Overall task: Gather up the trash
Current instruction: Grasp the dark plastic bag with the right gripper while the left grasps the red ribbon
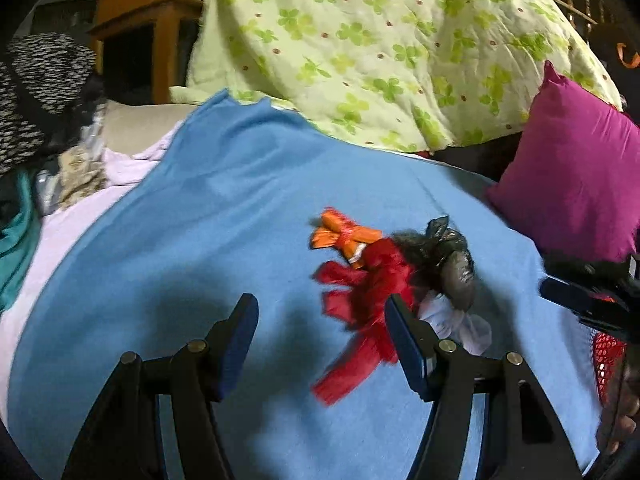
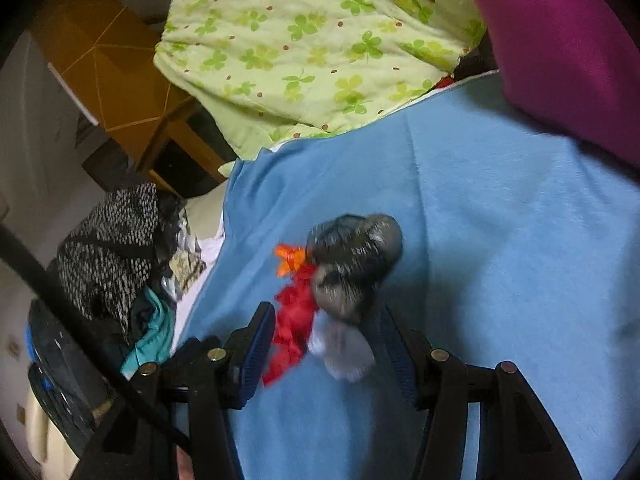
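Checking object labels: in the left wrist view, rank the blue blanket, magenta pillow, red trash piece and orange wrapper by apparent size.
1. blue blanket
2. magenta pillow
3. red trash piece
4. orange wrapper
The red piece lies nearer the camera, so its lead over the orange wrapper is unsure.

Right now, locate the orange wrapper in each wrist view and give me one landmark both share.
Left wrist: orange wrapper lies right of centre on the blue blanket, at the pile's upper left edge.
Right wrist: orange wrapper lies just left of centre, left of the grey bag.
Shared landmark: clover-print quilt at top.
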`<state>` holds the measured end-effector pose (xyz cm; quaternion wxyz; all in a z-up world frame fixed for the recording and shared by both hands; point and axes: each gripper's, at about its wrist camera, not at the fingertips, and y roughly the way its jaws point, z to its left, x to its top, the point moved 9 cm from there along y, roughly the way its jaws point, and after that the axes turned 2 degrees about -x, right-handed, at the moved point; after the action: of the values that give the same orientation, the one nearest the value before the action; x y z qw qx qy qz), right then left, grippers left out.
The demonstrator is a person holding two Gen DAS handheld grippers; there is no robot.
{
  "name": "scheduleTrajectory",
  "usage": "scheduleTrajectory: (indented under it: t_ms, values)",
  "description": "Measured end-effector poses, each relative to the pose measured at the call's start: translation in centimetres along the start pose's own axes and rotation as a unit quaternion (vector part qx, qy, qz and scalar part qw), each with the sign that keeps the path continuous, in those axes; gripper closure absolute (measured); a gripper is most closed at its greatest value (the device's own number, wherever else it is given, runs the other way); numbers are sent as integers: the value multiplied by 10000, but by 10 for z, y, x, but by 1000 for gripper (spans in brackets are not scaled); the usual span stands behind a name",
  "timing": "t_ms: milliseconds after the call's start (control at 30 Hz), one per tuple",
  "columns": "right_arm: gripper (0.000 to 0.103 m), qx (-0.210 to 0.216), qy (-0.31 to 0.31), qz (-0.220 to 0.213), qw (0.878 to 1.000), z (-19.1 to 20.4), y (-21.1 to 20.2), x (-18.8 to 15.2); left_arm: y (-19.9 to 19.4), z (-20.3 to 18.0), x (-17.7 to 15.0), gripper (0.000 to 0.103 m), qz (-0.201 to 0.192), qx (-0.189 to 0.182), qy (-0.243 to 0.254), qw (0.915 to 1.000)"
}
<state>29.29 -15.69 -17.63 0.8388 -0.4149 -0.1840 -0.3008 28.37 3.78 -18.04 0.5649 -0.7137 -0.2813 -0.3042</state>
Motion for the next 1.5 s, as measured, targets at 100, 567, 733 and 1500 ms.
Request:
scheduleTrajectory:
  t_ms: [100,567,733,1500]
  values:
    - [44,76,268,149,9995,-6,30,12,21,-12,-1,37,116,-252,49,9996]
    - [49,114,1042,826,9911,-32,107,11,66,-42,-19,69,871,-1055,45,9906]
    - [65,92,798,815,9934,-24,101,7,65,-41,-21,79,1031,-1044,-105,9891]
    - [67,-322,642,654,9953,-49,-55,-50,-55,-28,-66,80,938,-218,163,9952]
